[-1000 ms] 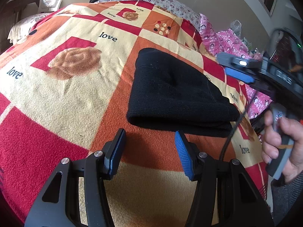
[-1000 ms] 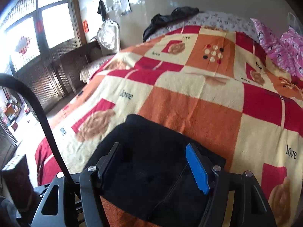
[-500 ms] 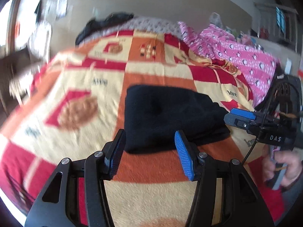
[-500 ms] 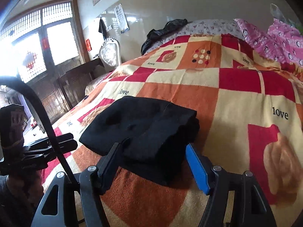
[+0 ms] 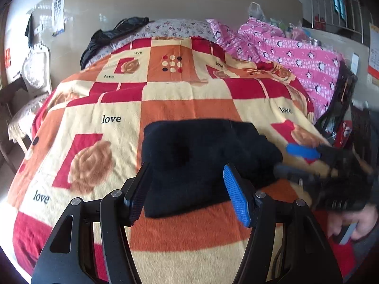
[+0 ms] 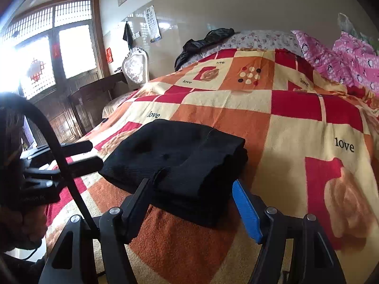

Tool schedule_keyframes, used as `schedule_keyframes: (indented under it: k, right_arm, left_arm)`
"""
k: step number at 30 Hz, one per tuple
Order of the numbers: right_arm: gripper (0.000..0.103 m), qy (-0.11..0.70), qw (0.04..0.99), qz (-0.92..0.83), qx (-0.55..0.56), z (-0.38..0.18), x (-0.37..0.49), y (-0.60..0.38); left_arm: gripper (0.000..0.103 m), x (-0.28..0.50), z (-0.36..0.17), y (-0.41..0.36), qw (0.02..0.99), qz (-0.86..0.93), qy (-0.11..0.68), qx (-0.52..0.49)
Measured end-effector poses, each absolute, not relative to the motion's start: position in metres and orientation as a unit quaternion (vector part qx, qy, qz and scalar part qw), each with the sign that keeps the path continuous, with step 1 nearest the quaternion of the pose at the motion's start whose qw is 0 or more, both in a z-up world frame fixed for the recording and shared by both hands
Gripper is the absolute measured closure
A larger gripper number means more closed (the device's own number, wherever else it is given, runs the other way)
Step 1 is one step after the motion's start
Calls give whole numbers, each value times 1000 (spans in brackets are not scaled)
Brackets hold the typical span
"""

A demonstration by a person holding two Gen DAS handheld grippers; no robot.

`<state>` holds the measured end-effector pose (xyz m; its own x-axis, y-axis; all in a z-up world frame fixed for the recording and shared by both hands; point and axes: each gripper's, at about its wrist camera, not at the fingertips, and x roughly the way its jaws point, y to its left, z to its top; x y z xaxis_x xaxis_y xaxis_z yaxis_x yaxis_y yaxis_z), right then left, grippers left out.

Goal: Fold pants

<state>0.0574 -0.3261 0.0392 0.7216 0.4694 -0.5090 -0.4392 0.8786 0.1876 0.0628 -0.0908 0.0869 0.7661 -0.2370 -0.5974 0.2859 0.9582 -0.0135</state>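
Note:
The black pants lie folded into a compact stack on the checked blanket. They also show in the right wrist view. My left gripper is open and empty, at the stack's near edge. My right gripper is open and empty, at the stack's right end. In the left wrist view the right gripper shows blurred beside the stack. In the right wrist view the left gripper shows open at the stack's left side.
A pink penguin quilt is piled at the bed's right side. A black garment lies on the pillows at the head. A white chair and a dark table stand left of the bed.
Both grippers have pulled back from the folded pants and sit lower at its edges. The right gripper has come off the stack and now faces its end. The pants stay put.

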Motion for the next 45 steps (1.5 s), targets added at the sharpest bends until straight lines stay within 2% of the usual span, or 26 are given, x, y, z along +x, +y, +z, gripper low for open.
schedule_keyframes:
  k: [4, 7, 45]
  right_arm:
    - [36, 297, 923, 242, 30, 35, 63, -325]
    - [36, 299, 921, 247, 34, 34, 64, -326]
    - [36, 298, 919, 256, 31, 35, 65, -325]
  left_arm:
    - [41, 110, 82, -87, 913, -137, 383, 20]
    - [41, 116, 66, -87, 897, -133, 420, 3]
    - [41, 105, 49, -98, 899, -121, 421, 22]
